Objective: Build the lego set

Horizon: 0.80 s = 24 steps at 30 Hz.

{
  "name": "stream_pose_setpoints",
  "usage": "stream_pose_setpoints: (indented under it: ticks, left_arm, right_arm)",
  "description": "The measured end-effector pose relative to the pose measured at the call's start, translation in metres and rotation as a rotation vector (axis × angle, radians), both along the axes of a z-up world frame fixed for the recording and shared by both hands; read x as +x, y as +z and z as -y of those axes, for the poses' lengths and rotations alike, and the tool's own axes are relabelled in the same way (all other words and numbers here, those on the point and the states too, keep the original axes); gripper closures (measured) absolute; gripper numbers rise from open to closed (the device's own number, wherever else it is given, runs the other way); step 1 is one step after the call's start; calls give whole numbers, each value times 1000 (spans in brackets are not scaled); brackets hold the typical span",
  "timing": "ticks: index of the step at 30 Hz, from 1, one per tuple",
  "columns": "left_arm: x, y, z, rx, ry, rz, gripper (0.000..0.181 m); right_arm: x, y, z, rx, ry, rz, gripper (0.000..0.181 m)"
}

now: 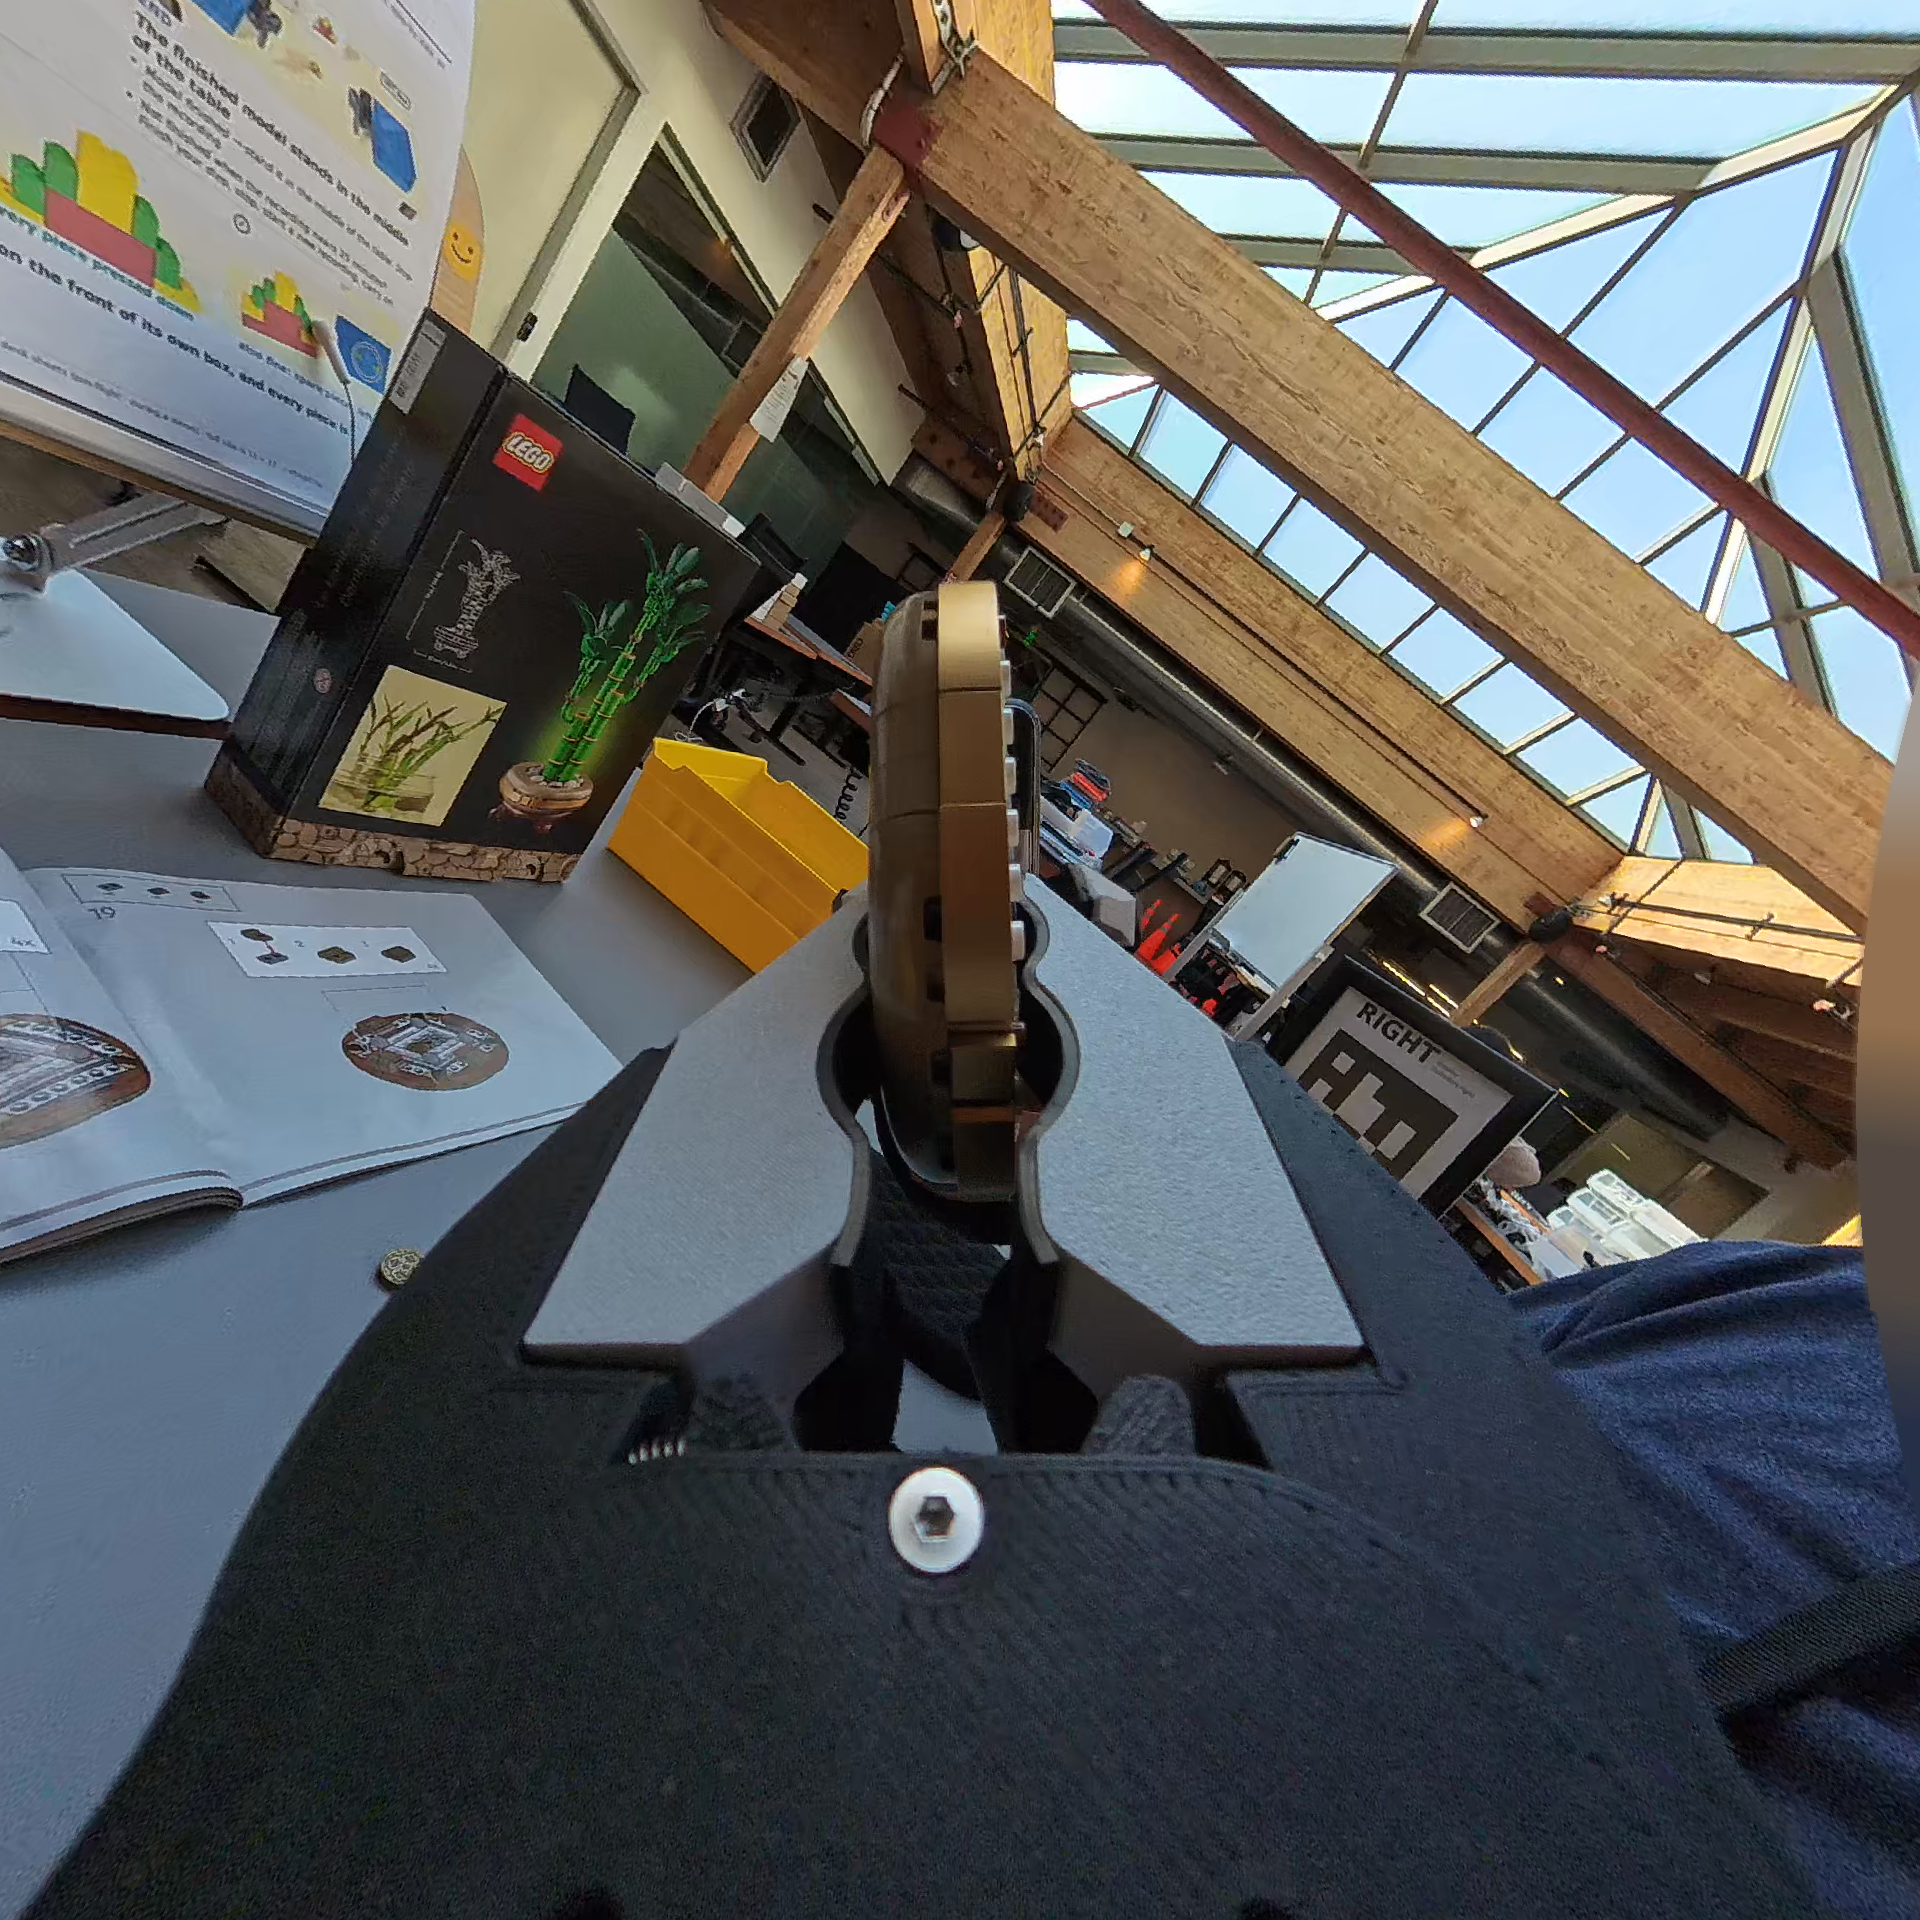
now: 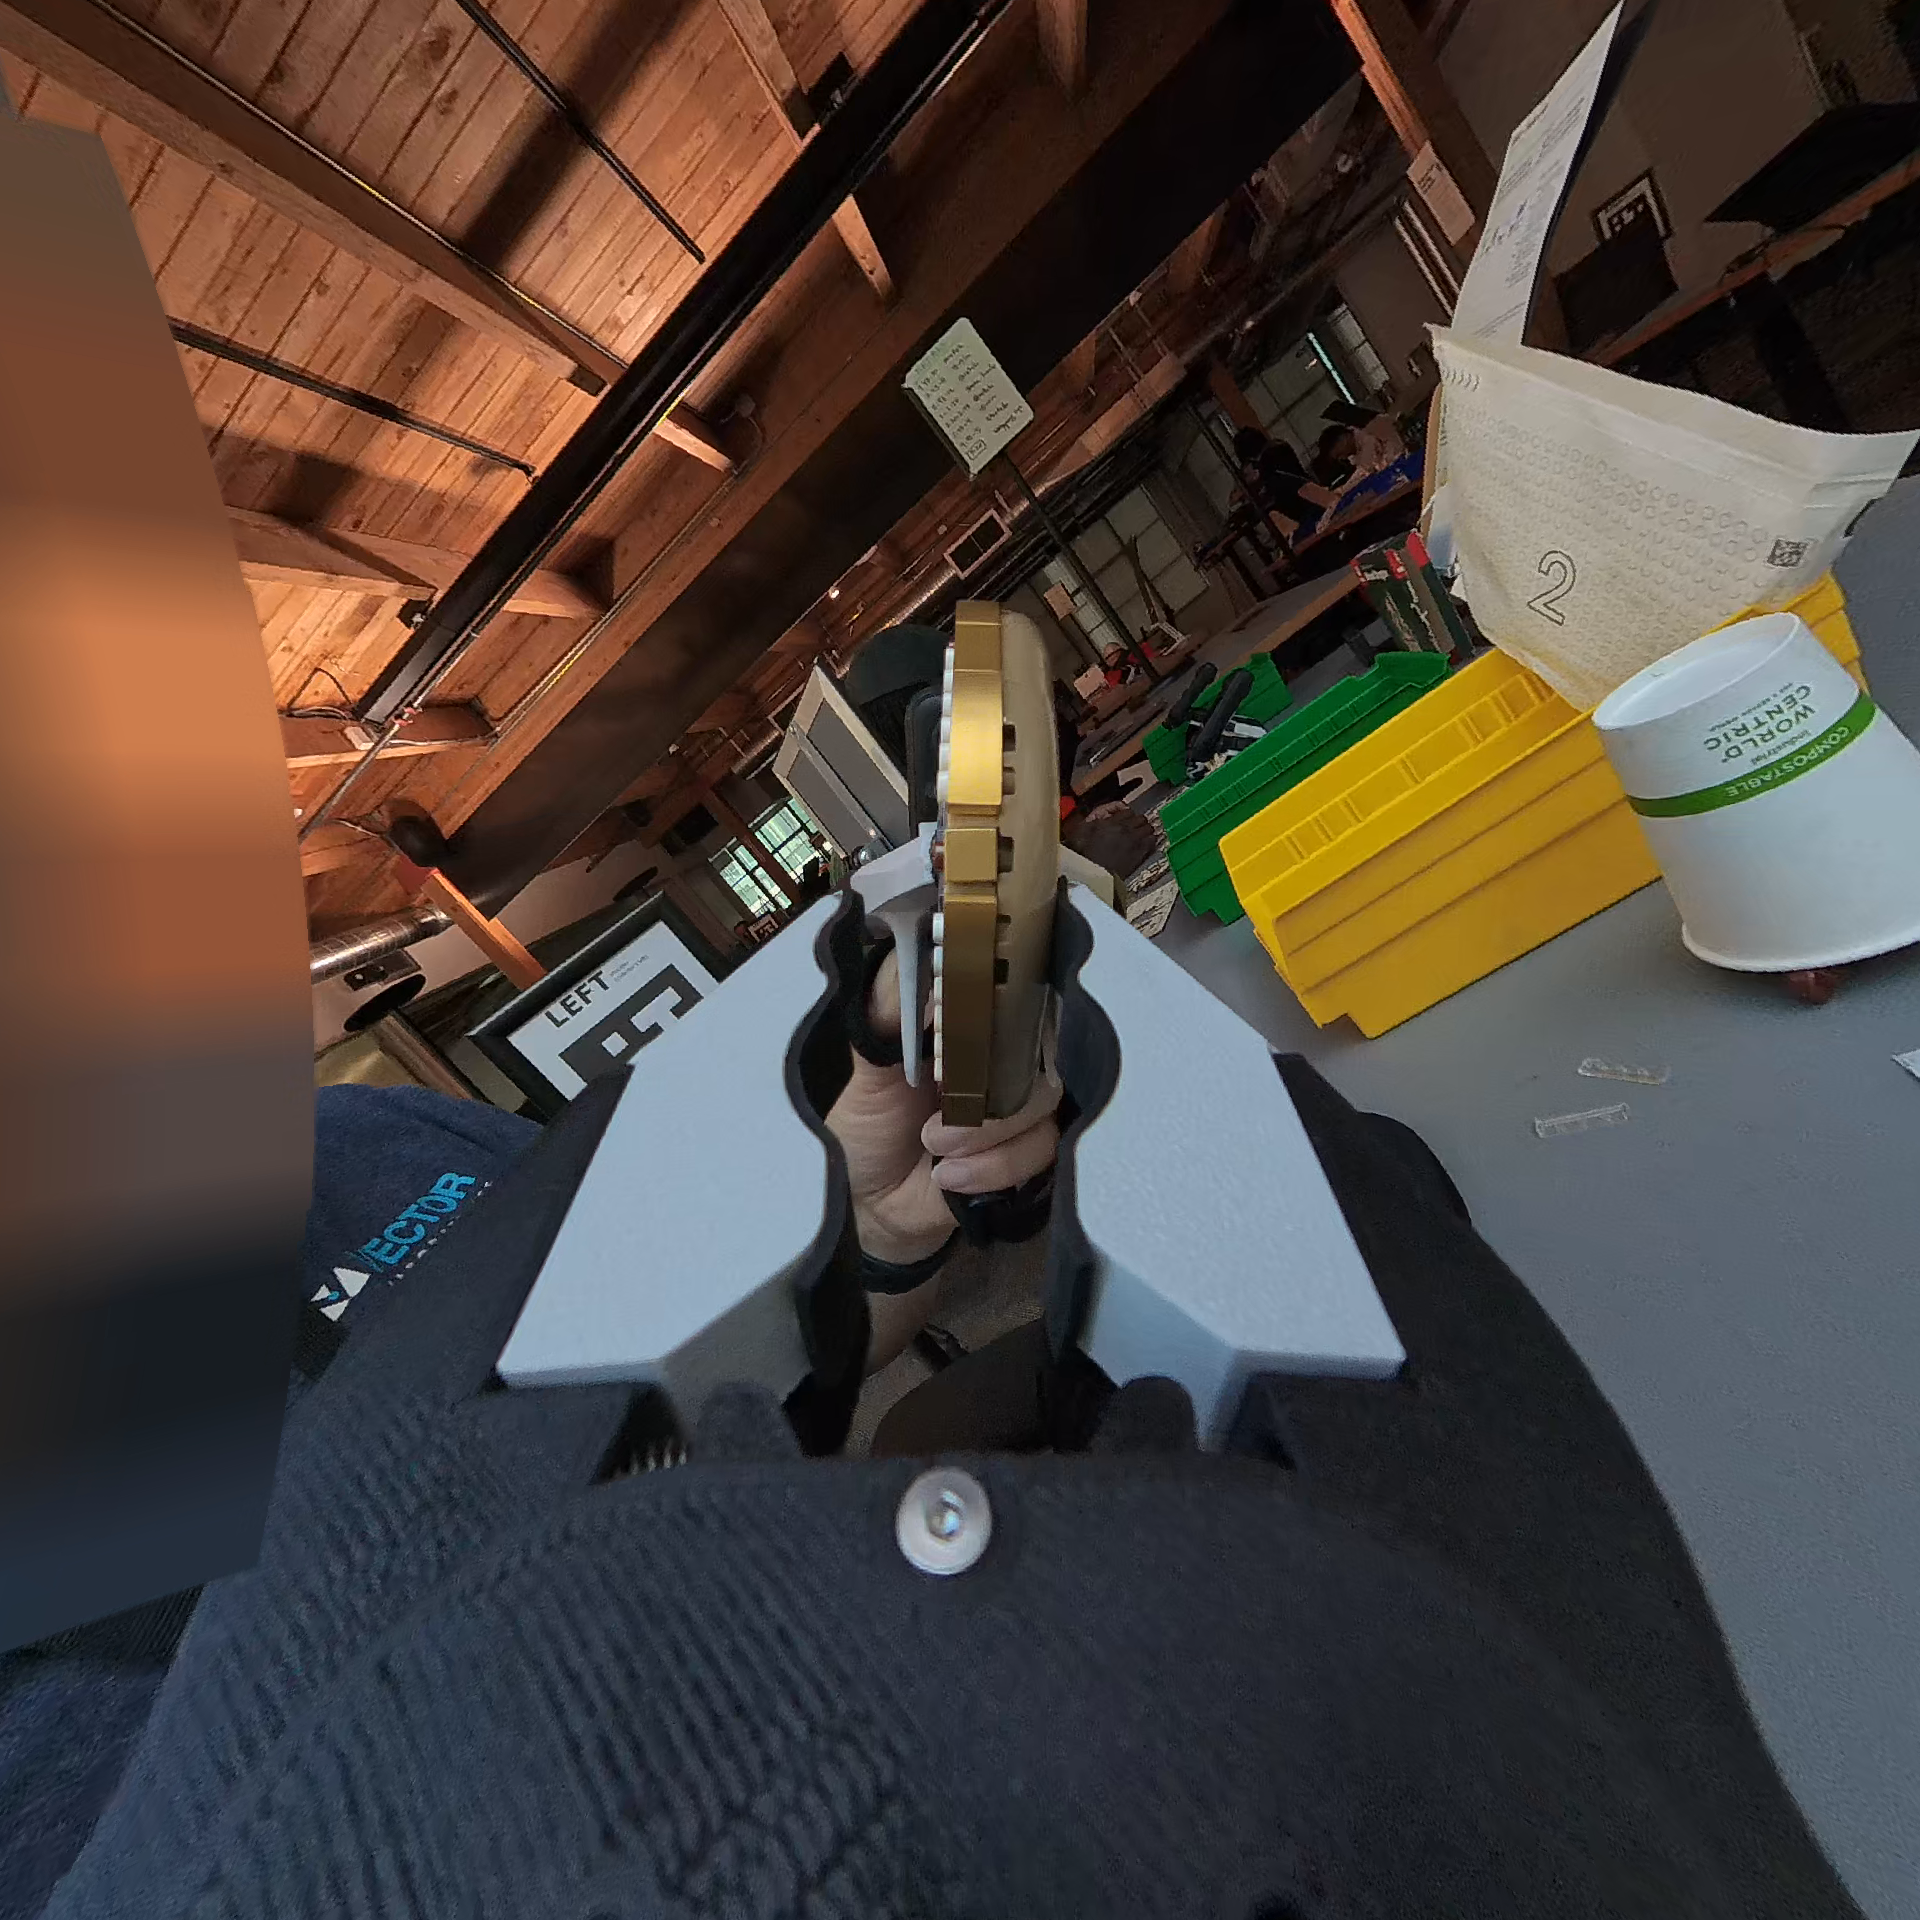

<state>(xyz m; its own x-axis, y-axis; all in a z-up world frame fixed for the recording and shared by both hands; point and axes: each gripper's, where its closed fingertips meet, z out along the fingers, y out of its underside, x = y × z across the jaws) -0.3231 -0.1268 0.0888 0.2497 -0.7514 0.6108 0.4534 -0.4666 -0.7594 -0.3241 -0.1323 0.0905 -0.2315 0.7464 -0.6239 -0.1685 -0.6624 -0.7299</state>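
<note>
A round gold and tan lego disc [image 1: 966,790] with white studs on one face stands edge-on, held up above the grey table [image 1: 156,1455]. My left gripper [image 1: 945,935] is shut on its lower rim. In the right wrist view the same disc [image 2: 997,831] sits between the jaws of my right gripper [image 2: 956,935]. They stand wider than the disc, which rests against the right finger, with a gap on the left. In that gap show a grey finger of the left gripper [image 2: 906,966] and the hand [image 2: 894,1153] that holds it. The two grippers face each other.
A black lego box [image 1: 488,644], an open instruction booklet [image 1: 312,1039], a yellow bin [image 1: 748,852] and a small gold round piece [image 1: 399,1265] are on the left. Yellow bins [image 2: 1434,831], a green bin [image 2: 1299,748], an upturned paper cup [image 2: 1787,810] and a paper bag [image 2: 1621,540] stand on the right. Only a small space, under 4 cm, lies between the two pairs of fingers.
</note>
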Motion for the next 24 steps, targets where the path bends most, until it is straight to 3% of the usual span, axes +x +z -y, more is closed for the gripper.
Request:
stream_pose_setpoints:
  ticks: [3,13,17,20,24]
  left_arm:
    - [3,-2,2,-1,-4,13,163]
    - [11,-18,4,-101,-76,-1,161]
    - [8,-19,3,-94,-53,-9,162]
    - [5,-22,-1,-116,-27,3,163]
    - [3,-24,-4,-116,4,10,163]
  right_arm:
    - [3,-4,-6,-48,-25,-24,162]
    - [10,-13,-13,-142,-14,-24,162]
    - [7,-13,-12,-121,-20,-3,162]
    - [5,-16,-13,-116,-38,37,152]
    - [0,-26,-14,-84,-80,126,158]
